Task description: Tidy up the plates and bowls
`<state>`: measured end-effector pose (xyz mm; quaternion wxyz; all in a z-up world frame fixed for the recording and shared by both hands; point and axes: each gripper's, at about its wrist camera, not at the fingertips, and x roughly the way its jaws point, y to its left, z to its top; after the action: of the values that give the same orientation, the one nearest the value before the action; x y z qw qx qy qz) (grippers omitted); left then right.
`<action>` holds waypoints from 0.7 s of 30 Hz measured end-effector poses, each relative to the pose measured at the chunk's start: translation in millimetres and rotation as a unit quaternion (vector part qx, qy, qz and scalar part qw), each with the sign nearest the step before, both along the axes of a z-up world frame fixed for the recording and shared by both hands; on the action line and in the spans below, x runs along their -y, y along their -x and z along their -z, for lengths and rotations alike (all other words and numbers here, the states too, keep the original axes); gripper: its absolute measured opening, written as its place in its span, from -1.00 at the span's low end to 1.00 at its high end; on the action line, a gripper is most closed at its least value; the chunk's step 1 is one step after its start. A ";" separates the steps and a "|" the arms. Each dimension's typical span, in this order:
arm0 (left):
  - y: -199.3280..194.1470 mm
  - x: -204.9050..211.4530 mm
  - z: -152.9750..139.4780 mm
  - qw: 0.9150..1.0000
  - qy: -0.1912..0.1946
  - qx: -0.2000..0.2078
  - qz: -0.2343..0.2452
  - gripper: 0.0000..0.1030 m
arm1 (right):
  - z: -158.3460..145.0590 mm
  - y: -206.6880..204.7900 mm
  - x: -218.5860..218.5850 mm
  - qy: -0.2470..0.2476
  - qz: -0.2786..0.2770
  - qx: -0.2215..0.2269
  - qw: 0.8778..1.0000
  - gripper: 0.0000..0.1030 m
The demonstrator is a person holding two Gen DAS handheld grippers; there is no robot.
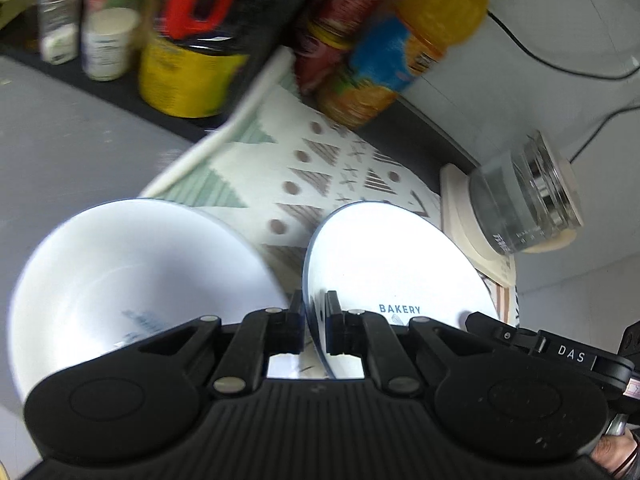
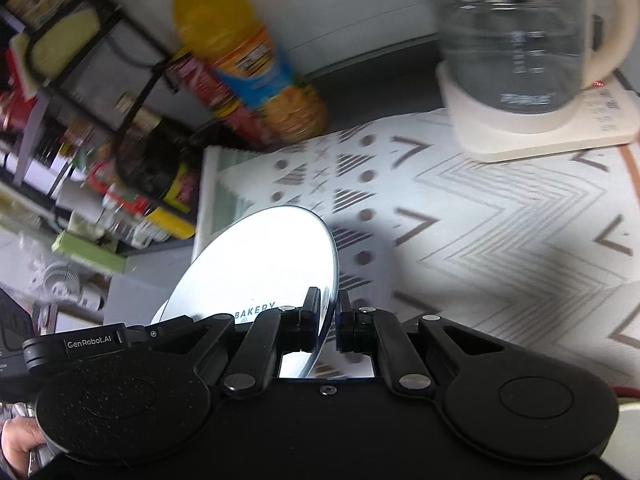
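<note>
A: Why is the plate [image 1: 396, 264] held from both sides?

B: It looks like a shared carry. The left gripper [image 1: 314, 322] has its jaws clamped on the plate's near left rim, and the right gripper [image 2: 329, 322] has its jaws pinched on the opposite rim. The plate, marked BAKERY, tilts above the patterned mat [image 2: 500, 232] on the table, probably clear of it, though blur makes that hard to confirm.

A: And the bowl [image 1: 132, 272]?

B: It sits just left of the plate, close beside the left gripper, so a swing that way risks clipping its rim.

A: Where is there room?

B: The mat's middle lies open. The kettle [image 2: 512, 36] on its base [image 2: 532, 136] guards the far right, and the juice bottle [image 2: 248, 60] with other jars crowds the far left, so I'd stay central.
</note>
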<state>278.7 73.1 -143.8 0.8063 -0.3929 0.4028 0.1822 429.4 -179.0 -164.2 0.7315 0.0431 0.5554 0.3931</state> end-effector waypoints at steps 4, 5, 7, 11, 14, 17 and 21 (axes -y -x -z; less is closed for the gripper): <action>29.4 -8.6 -1.1 1.000 -0.002 -0.003 -0.022 -0.88 | 0.3 18.3 -16.0 -0.003 -0.026 0.000 1.000 -0.85; 36.5 -10.3 -0.9 1.000 -0.003 -0.004 -0.027 -0.88 | 0.5 22.6 -19.7 -0.004 -0.032 0.000 0.999 -0.85; 49.4 -13.9 0.8 0.999 -0.004 -0.007 -0.037 -0.88 | 1.9 31.2 -27.2 -0.004 -0.043 -0.002 0.999 -0.85; 72.7 -19.8 5.4 0.998 -0.003 -0.014 -0.057 -0.87 | 4.2 46.7 -42.4 -0.001 -0.064 -0.003 0.998 -0.85; 91.9 -25.7 11.0 0.997 0.004 -0.017 -0.074 -0.87 | 6.5 57.8 -53.5 0.002 -0.080 -0.004 0.997 -0.85; 105.8 -30.4 16.7 0.996 0.007 -0.024 -0.084 -0.87 | 9.6 69.0 -64.8 0.008 -0.094 -0.001 0.996 -0.85; 119.1 -36.9 23.8 0.995 0.010 -0.029 -0.093 -0.87 | 14.2 81.1 -74.7 0.012 -0.104 0.010 0.994 -0.85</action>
<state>159.6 110.0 -167.6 0.7699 -0.4314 0.3892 0.2638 348.3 -104.4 -178.5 0.6926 -0.0276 0.5539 0.4613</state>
